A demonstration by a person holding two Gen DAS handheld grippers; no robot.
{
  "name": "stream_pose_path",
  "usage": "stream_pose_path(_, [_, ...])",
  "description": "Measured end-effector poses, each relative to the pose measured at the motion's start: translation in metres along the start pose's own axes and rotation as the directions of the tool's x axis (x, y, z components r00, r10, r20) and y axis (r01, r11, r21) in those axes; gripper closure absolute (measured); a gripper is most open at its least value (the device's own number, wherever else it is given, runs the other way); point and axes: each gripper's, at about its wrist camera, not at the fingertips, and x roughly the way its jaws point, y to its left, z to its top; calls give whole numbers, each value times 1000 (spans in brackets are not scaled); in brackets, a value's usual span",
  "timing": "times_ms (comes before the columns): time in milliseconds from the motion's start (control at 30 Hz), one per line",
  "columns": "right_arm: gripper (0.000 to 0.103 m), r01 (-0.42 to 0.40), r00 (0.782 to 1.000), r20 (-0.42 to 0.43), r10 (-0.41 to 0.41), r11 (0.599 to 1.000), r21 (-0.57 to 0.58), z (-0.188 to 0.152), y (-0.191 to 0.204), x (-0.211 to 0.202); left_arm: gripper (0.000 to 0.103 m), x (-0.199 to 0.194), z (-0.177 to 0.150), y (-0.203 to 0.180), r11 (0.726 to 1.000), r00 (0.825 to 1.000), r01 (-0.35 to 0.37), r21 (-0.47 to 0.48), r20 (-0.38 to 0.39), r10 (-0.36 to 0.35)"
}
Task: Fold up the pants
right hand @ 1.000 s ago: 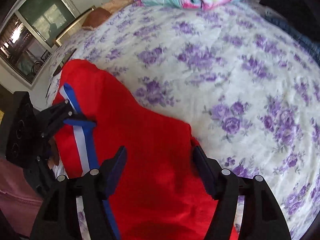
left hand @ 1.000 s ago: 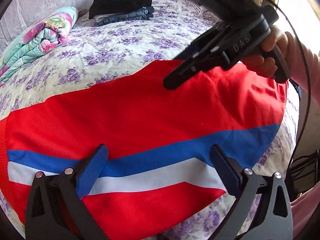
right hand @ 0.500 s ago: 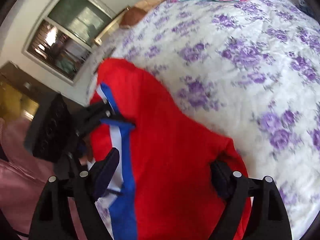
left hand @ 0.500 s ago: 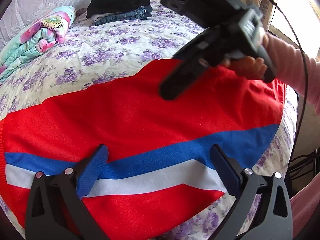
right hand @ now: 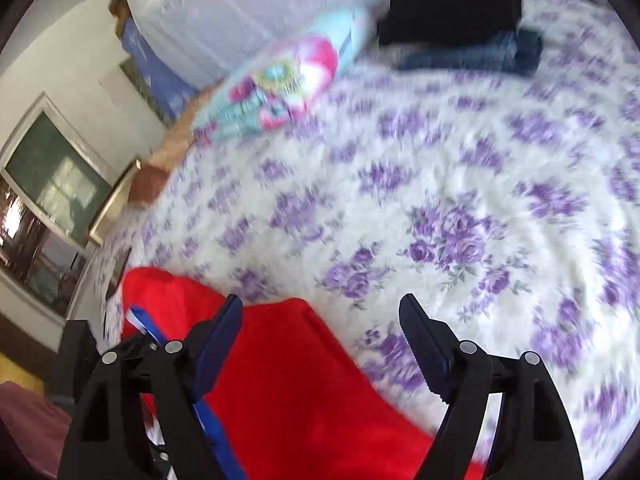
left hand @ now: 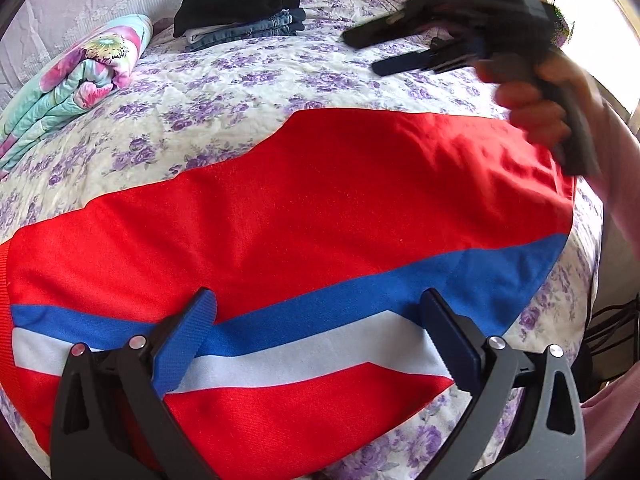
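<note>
Red pants with a blue and white side stripe lie folded flat on the floral bedspread. My left gripper is open and empty, just above the stripe near the front edge. My right gripper is blurred in the left wrist view, raised above the far right of the pants, fingers apart. In the right wrist view the right gripper is open and empty, with the pants at the lower left.
A stack of folded black and denim clothes sits at the back of the bed. A rolled floral quilt lies at the back left. The bed's right edge drops off beside the pants. A window is at the left.
My right gripper has lifted off the pants and swung up and back toward the far side of the bed. The left gripper has stayed in place. The pants lie the same.
</note>
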Motion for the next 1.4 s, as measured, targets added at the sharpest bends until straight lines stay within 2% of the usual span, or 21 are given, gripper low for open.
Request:
stream_pose_path(133, [21, 23, 1000, 9, -23, 997, -78, -41, 49, 19, 4, -3, -1, 4, 1000, 1000, 20, -23, 14, -20])
stream_pose_path(267, [18, 88, 988, -110, -104, 986, -141, -65, 72, 68, 4, -4, -3, 2, 1000, 1000, 6, -16, 10, -6])
stream_pose_path(333, [18, 108, 986, -102, -131, 973, -206, -71, 72, 57, 4, -4, -4, -1, 1000, 1000, -10, 0, 5, 10])
stream_pose_path(367, [18, 163, 978, -94, -188, 960, -226, -72, 65, 45, 4, -4, -4, -3, 1000, 1000, -20, 7, 2, 20])
stream_pose_path(433, [10, 340, 930, -48, -364, 903, -263, -78, 36, 14, 4, -3, -4, -3, 1000, 1000, -27, 12, 1, 27])
stream_pose_path(467, [9, 424, 893, -37, -448, 866, -264, -83, 15, -1, 4, -3, -4, -3, 1000, 1000, -28, 12, 0, 28])
stream_pose_path(500, [8, 472, 870, -30, -492, 850, -234, -90, -12, -21, 4, -3, -4, -3, 1000, 1000, -26, 12, 0, 26])
stream_pose_path(533, [7, 489, 864, -25, -502, 851, -190, -95, -35, -39, 4, -3, -4, -2, 1000, 1000, -25, 12, 0, 25])
stream_pose_path(633, [7, 572, 820, -10, -572, 820, 13, -117, -106, -108, 4, -2, -3, -3, 999, 1000, -30, 19, -3, 30])
stream_pose_path(667, [11, 620, 784, 6, -621, 784, 35, -125, -118, -126, 4, -2, -3, -4, 999, 999, -32, 24, -5, 32])
stream_pose_path(733, [14, 660, 750, 34, -661, 751, 21, -135, -119, -143, 4, 0, -2, -6, 999, 999, -36, 35, -9, 37])
stream_pose_path(767, [14, 668, 743, 38, -668, 744, 25, -138, -116, -144, 4, 1, -2, -8, 998, 999, -41, 45, -12, 42])
stream_pose_path(867, [9, 742, 670, 38, -741, 671, 4, -137, -91, -127, 4, 1, -1, -10, 996, 998, -65, 54, -16, 65])
stream_pose_path(900, [9, 738, 674, 52, -737, 674, -9, -136, -80, -123, 4, -1, 0, -10, 996, 997, -77, 45, -21, 78])
stream_pose_path(967, [9, 698, 715, 86, -694, 716, -21, -133, -59, -117, 4, -9, 5, -14, 995, 995, -97, 40, -20, 97])
stream_pose_path(1033, [8, 667, 744, 98, -661, 743, -51, -132, -44, -109, 4, -25, 12, -23, 994, 995, -93, 64, 31, 91])
stream_pose_path(1133, [8, 672, 741, 77, -668, 736, -86, -138, -33, -96, 4, -33, 21, -32, 972, 975, -209, 106, 101, 198])
stream_pose_path(1200, [6, 672, 740, 60, -670, 738, -61, -146, -41, -92, 4, -14, 21, -24, 957, 962, -273, 97, 43, 270])
stream_pose_path(1267, [4, 631, 774, 63, -630, 776, 13, -155, -53, -99, 4, 9, 10, -7, 967, 966, -251, 41, -56, 253])
stream_pose_path(1300, [4, 611, 788, 65, -612, 790, 46, -160, -57, -103, 4, 3, 4, 0, 977, 977, -212, -17, -11, 212])
stream_pose_path(1400, [4, 619, 780, 76, -621, 784, 46, -170, -53, -108, 4, -9, -5, -2, 979, 979, -205, 5, -2, 205])
